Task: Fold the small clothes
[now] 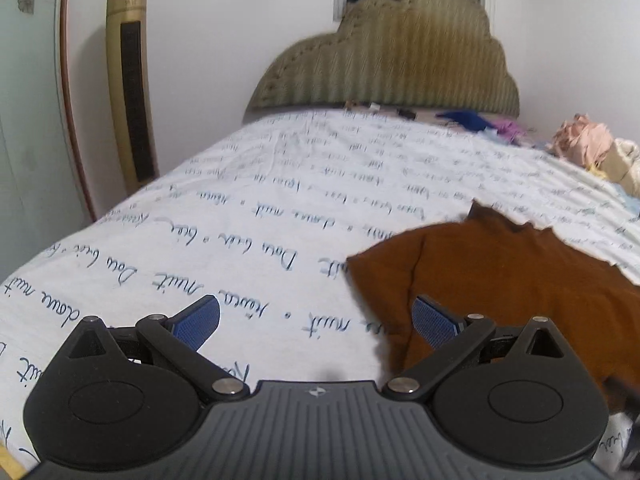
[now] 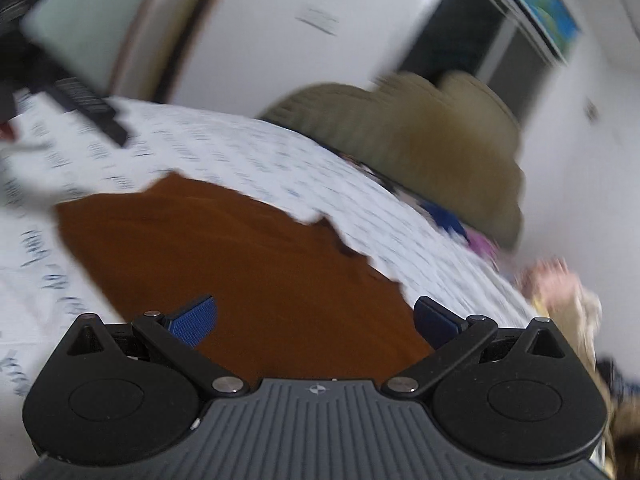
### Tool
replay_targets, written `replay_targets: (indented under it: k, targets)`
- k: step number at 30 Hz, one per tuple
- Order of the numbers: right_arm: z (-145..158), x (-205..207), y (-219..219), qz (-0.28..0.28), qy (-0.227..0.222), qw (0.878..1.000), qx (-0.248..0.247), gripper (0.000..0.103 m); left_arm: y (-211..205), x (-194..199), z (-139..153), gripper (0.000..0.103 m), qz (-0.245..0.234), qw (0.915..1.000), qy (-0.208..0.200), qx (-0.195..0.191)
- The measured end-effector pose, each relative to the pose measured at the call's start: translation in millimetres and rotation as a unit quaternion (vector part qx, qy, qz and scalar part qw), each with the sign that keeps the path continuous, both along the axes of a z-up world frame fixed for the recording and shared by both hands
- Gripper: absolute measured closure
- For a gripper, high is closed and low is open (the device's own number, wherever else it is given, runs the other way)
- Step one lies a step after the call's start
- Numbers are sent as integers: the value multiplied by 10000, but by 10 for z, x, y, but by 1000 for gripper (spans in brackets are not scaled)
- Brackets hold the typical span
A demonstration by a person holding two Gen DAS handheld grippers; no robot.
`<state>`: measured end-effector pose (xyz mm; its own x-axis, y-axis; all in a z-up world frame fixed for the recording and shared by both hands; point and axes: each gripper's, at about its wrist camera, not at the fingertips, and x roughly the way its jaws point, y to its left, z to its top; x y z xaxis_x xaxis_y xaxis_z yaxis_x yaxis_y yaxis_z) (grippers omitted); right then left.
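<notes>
While the brown garment (image 1: 500,280) lies flat on the printed sheet (image 1: 240,200), both the left gripper (image 1: 316,320) and right gripper (image 2: 316,320) gape empty; each should probably pinch a near corner squarely, though blur obscures edges.

- Bed (image 1: 248,200) is covered w/ a white sheet printed in blue handwriting-style script.
- Brown garment (image 1: 500,280) is laid flat on the sheet, toward the right side in left wrist view; its far edge is seen as jagged.
- Blue and purple cloth (image 1: 480,122) is piled near the padded headboard (image 1: 400,52).
- Pink and cream bundle (image 1: 588,144) is heaped at the far right edge.
</notes>
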<state>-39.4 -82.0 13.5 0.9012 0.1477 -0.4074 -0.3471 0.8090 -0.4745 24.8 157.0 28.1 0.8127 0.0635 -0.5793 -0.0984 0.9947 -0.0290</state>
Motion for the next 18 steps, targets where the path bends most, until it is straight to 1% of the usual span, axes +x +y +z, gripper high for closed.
replay_targets:
  k: [3, 6, 7, 8, 10, 11, 14, 16, 17, 18]
  targets:
    - [-59, -122, 313, 427, -118, 9982, -407, 0, -2, 97, -67, 0, 78, 9996, 270, 76]
    - [-90, -249, 543, 819, -105, 9947, -612, 0, -29, 158, -78, 0, 142, 9991, 270, 291]
    - [-104, -303, 618, 960, -59, 9933, -639, 0, -27, 211, -83, 0, 87, 9990, 355, 261]
    - [-128, -345, 684, 1068, -14, 9919, -685, 0, -10, 272, -86, 0, -17, 9987, 493, 146]
    - [-206, -403, 841, 1190, -30, 9893, -846, 0, 57, 401, -122, 0, -349, 9960, 742, -352]
    - [-269, -450, 913, 1231, -87, 9877, -961, 1, 107, 469, -152, 0, -495, 9930, 842, -663]
    - [-427, -480, 1091, 1330, -286, 9820, -1312, 4, 225, 663, -259, 0, -544, 9825, 1159, -1356]
    - [-470, -462, 1183, 1320, -483, 9801, -1404, 5, 293, 776, -318, 0, -625, 9730, 1218, -1858]
    - [-466, -430, 1223, 1258, -559, 9801, -1433, 7, 315, 845, -338, 0, -739, 9660, 1288, -2116]
    - [-455, -395, 1270, 1189, -613, 9803, -1453, 8, 320, 930, -370, 0, -851, 9568, 1411, -2397]
